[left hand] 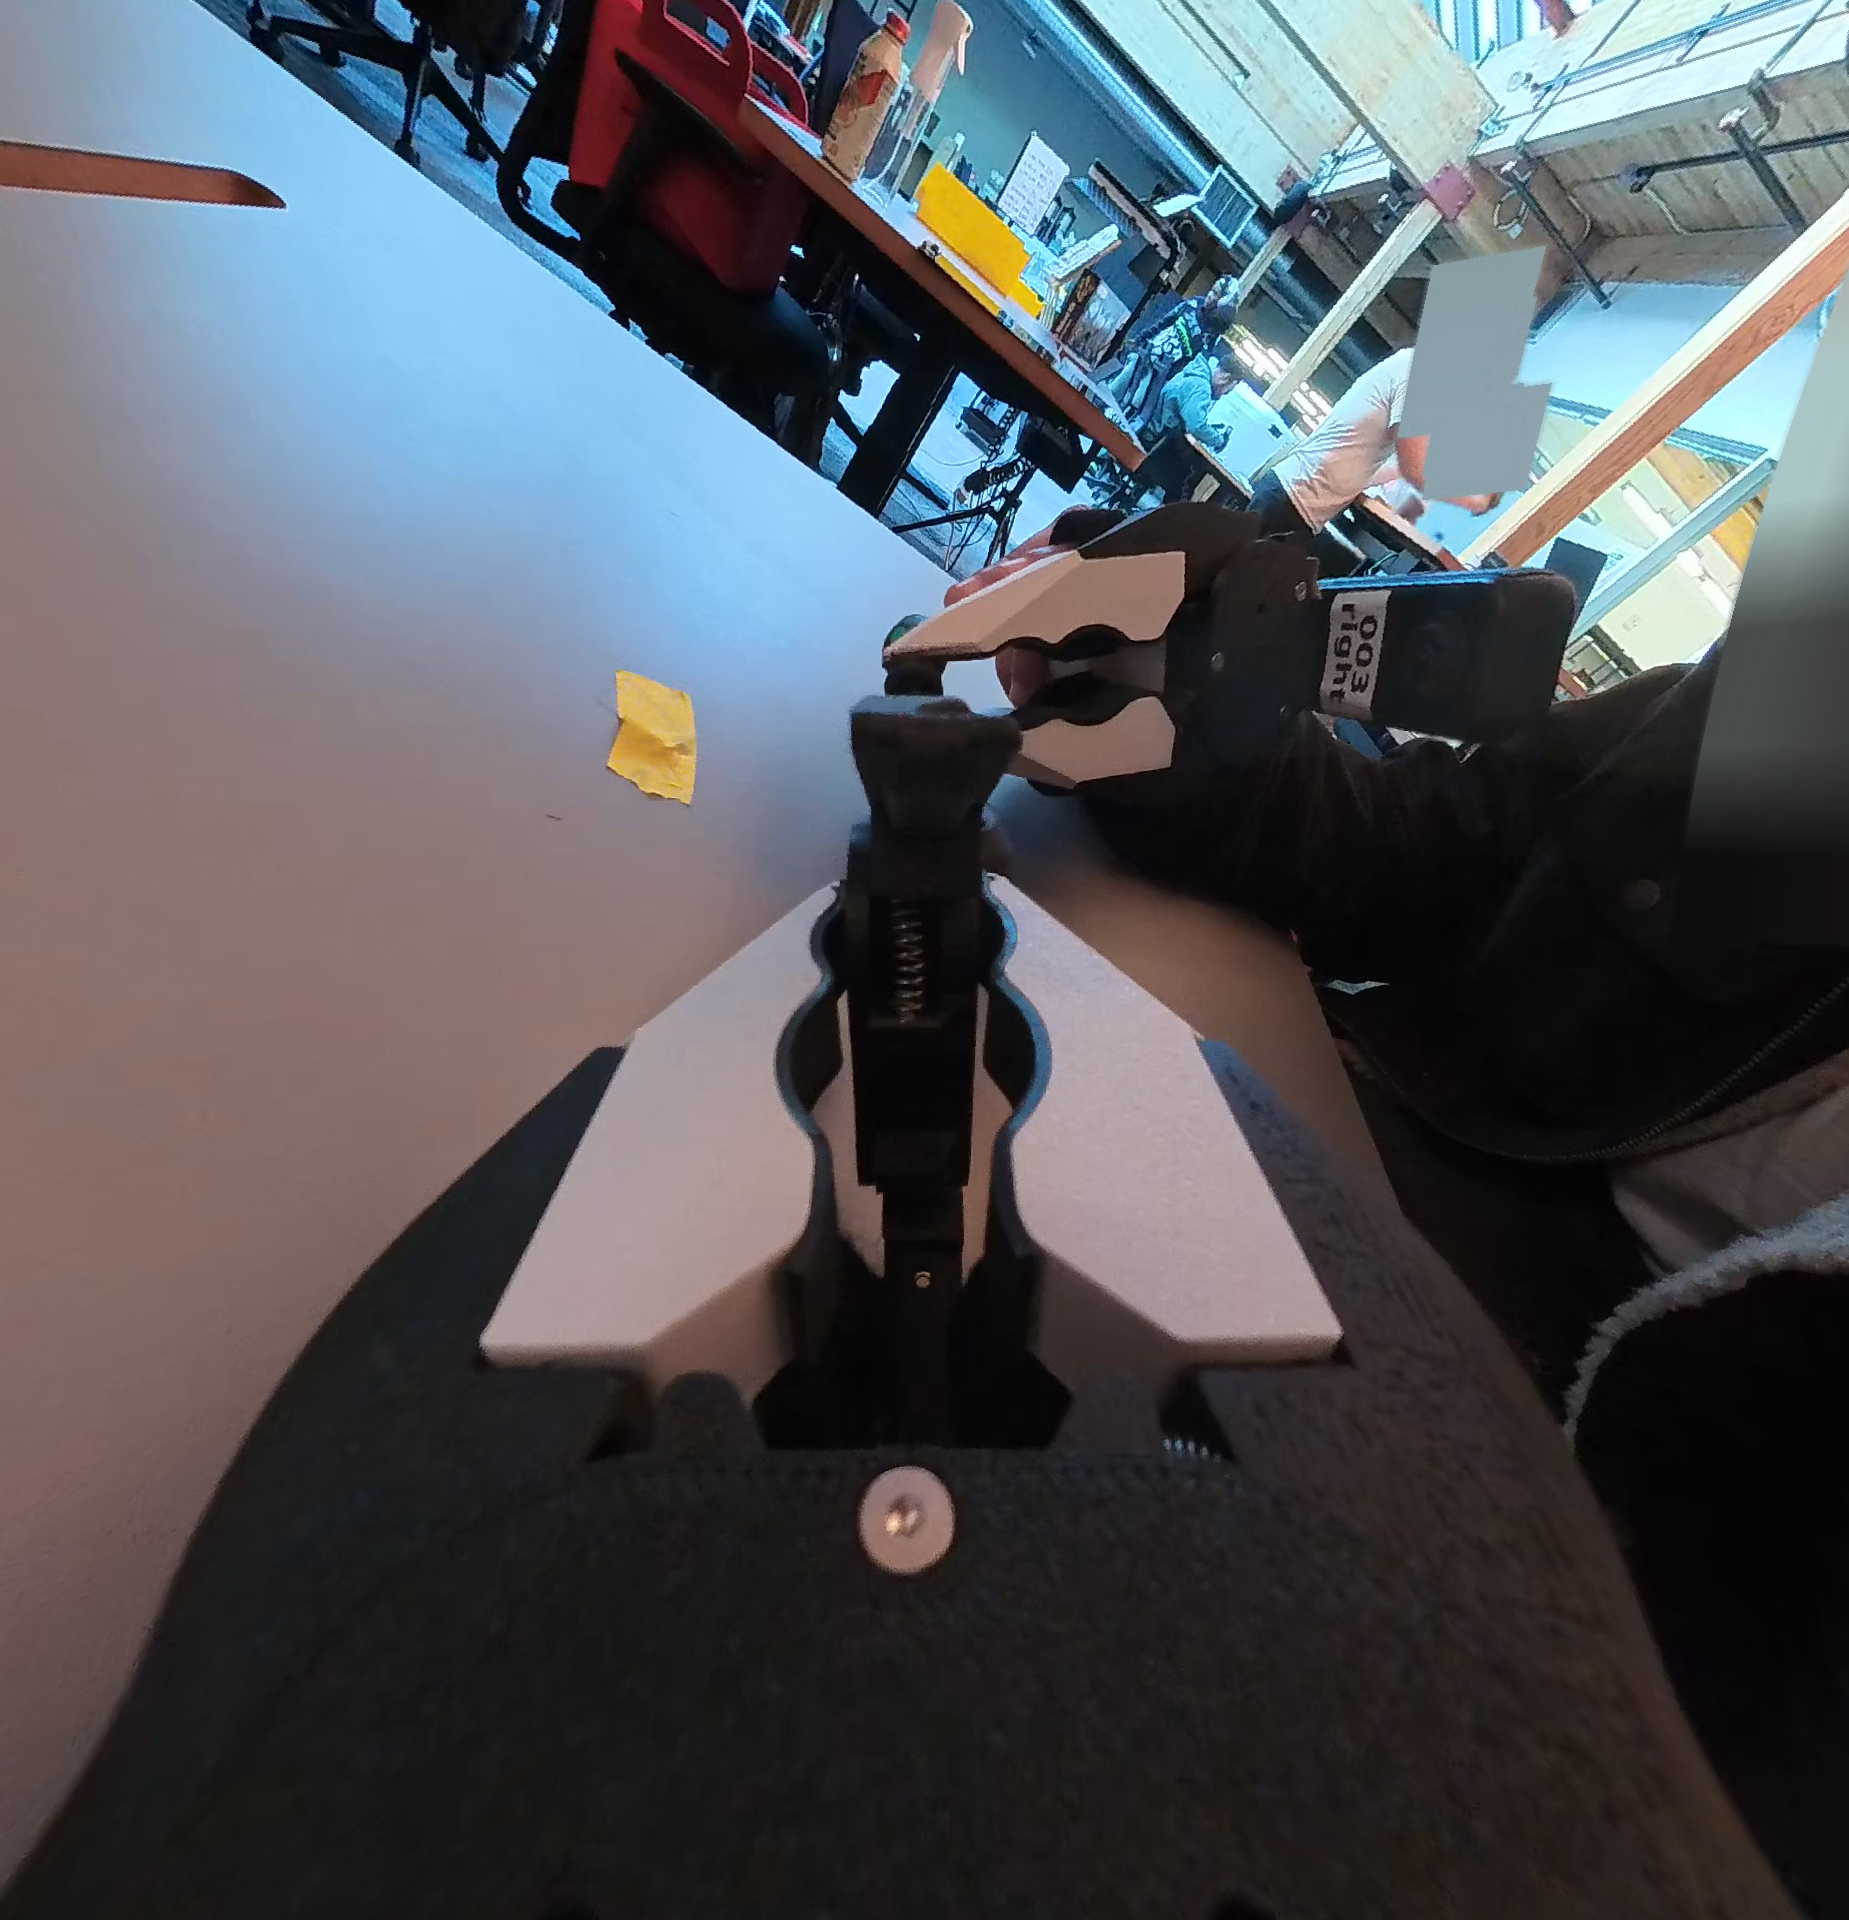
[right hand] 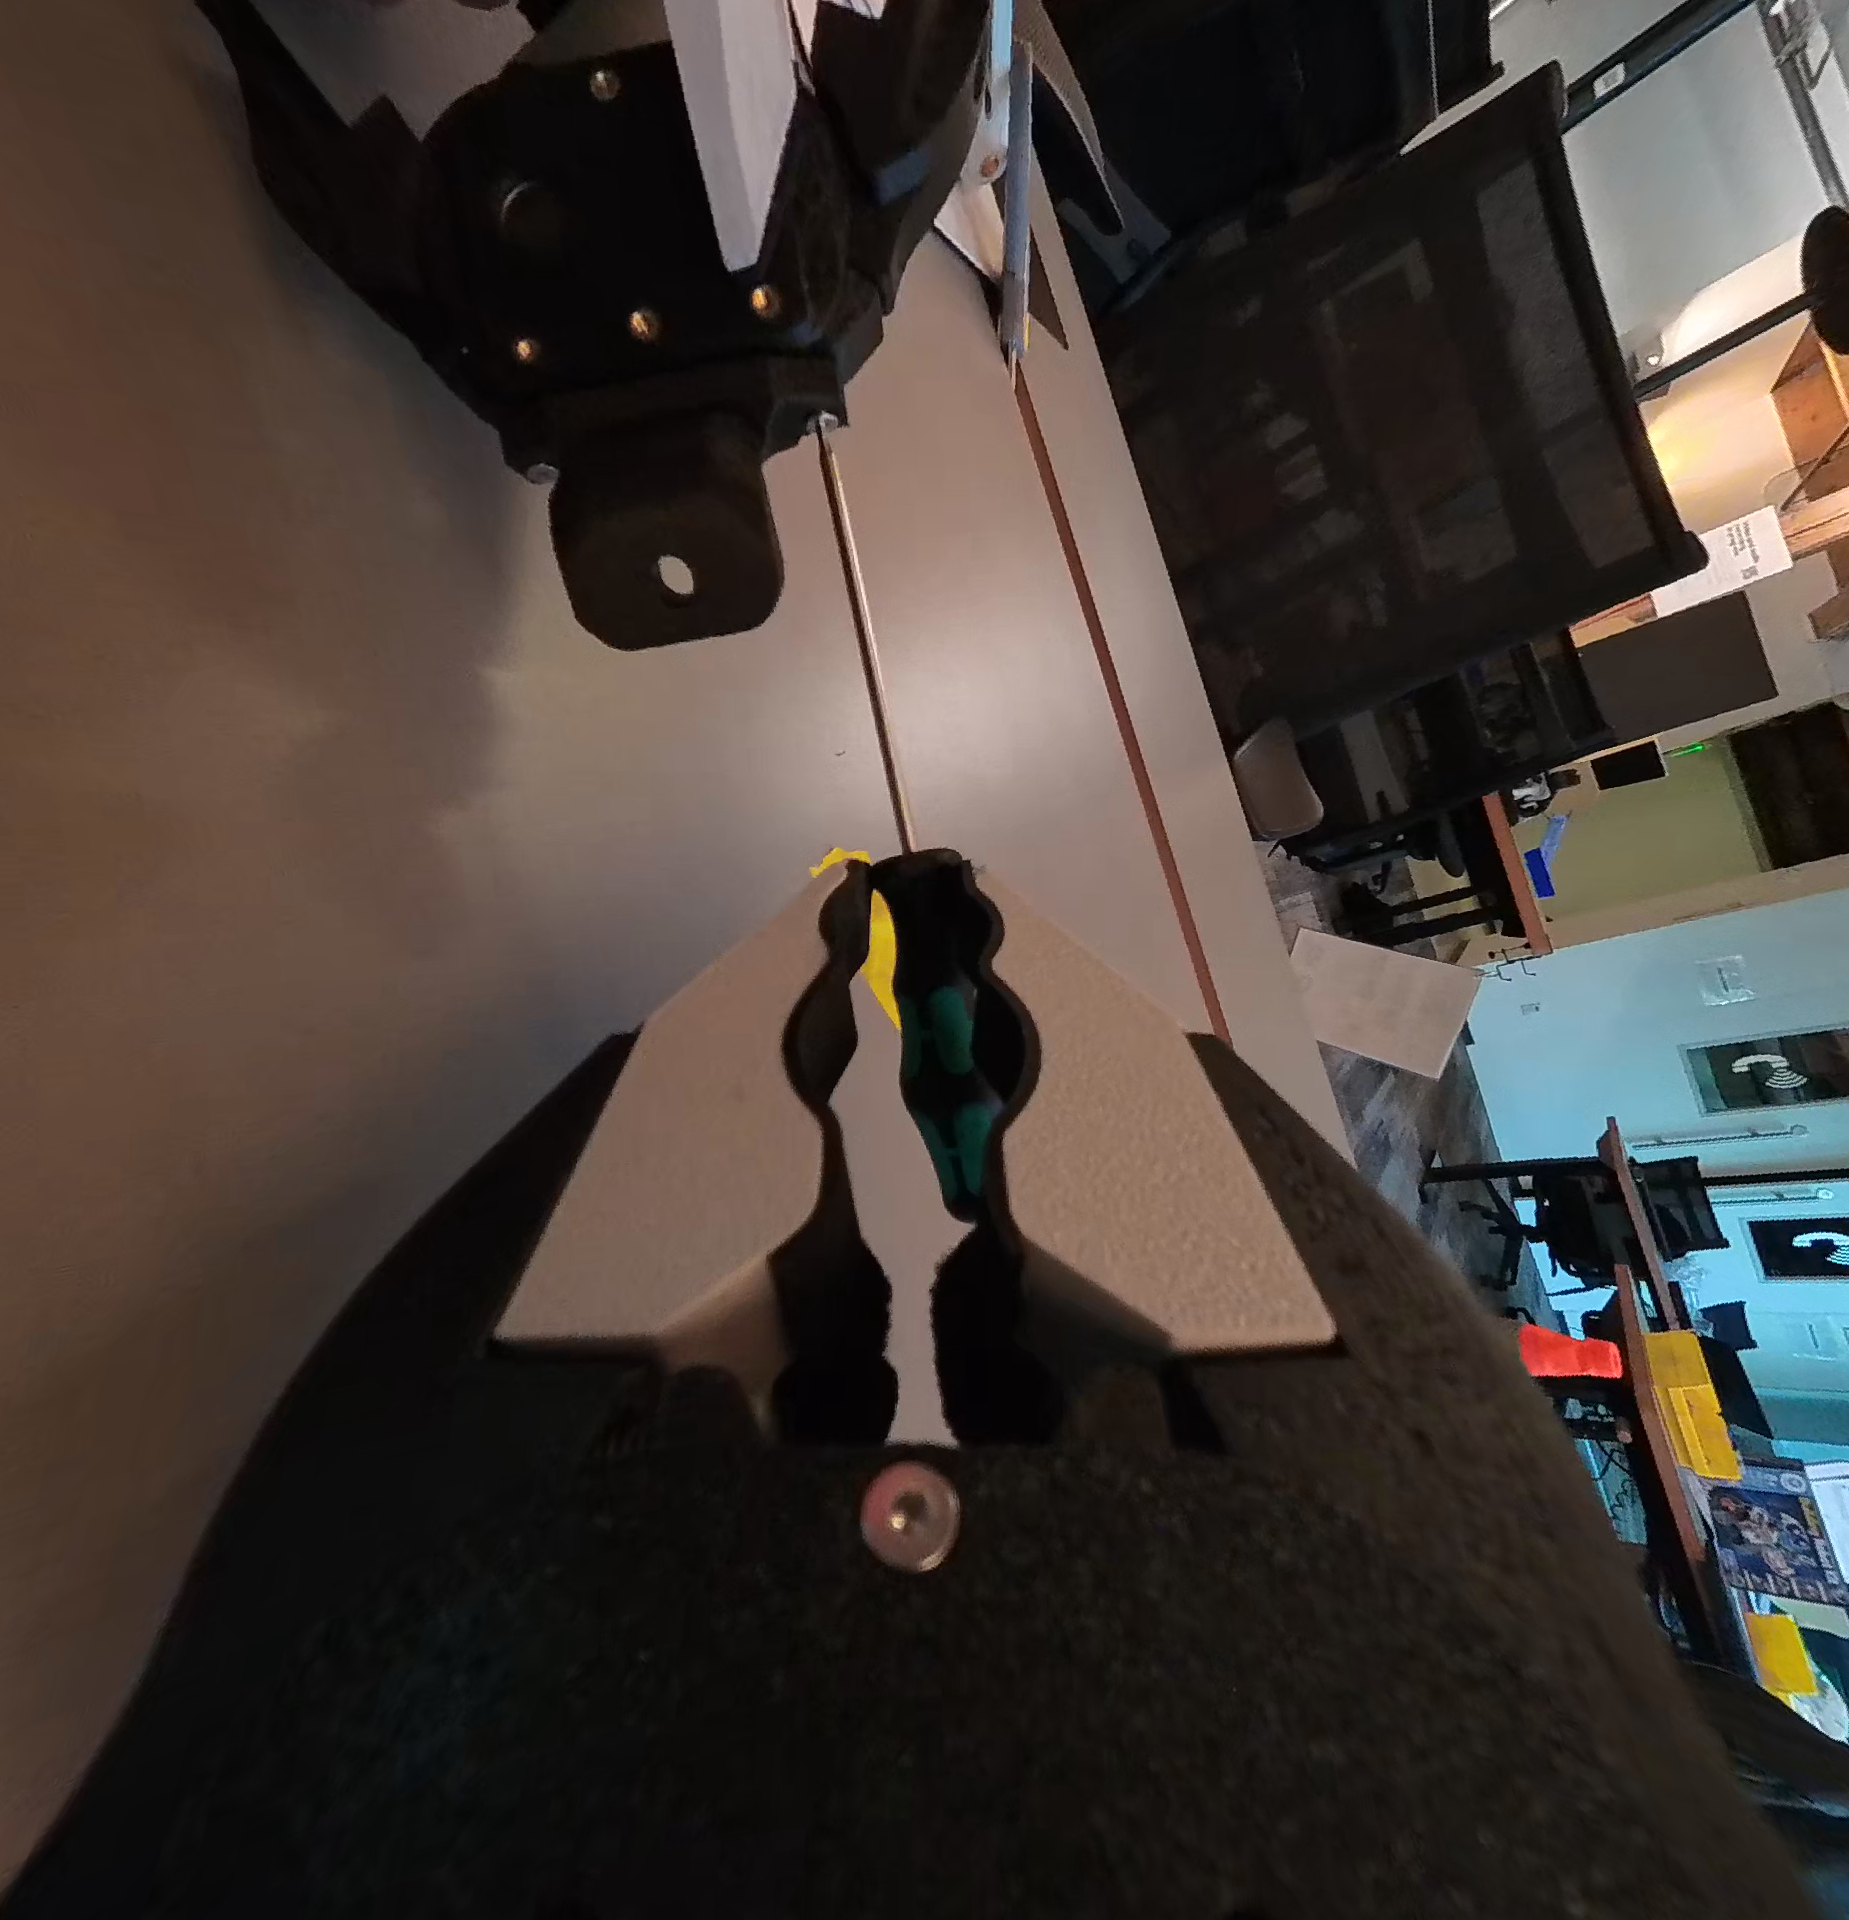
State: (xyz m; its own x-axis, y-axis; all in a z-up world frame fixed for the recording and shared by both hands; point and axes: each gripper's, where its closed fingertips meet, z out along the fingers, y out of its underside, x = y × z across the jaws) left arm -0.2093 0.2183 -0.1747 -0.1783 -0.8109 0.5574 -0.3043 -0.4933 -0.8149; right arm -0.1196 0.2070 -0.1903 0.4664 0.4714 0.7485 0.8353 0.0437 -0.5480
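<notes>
My left gripper [left hand: 915,894] is shut on a black mechanical part [left hand: 925,790] with a small coil spring [left hand: 912,966], held just above the pale table [left hand: 276,520]. My right gripper [left hand: 961,686] comes in from the right, with its tips at the part's top end. In the right wrist view, my right gripper [right hand: 909,883] is shut on a screwdriver with a green and black handle [right hand: 935,1049]. Its thin shaft [right hand: 868,644] runs forward to a screw on the black part [right hand: 671,561]. The left gripper's white fingers [right hand: 738,135] show at the top.
A crumpled piece of yellow tape [left hand: 652,738] lies on the table left of the part. A dark sleeve [left hand: 1419,831] holds the right gripper. The table's far edge runs diagonally, with chairs [left hand: 691,187], cluttered desks [left hand: 961,239] and people [left hand: 1356,436] beyond it. Tip to tip, the grippers are about 10 cm apart.
</notes>
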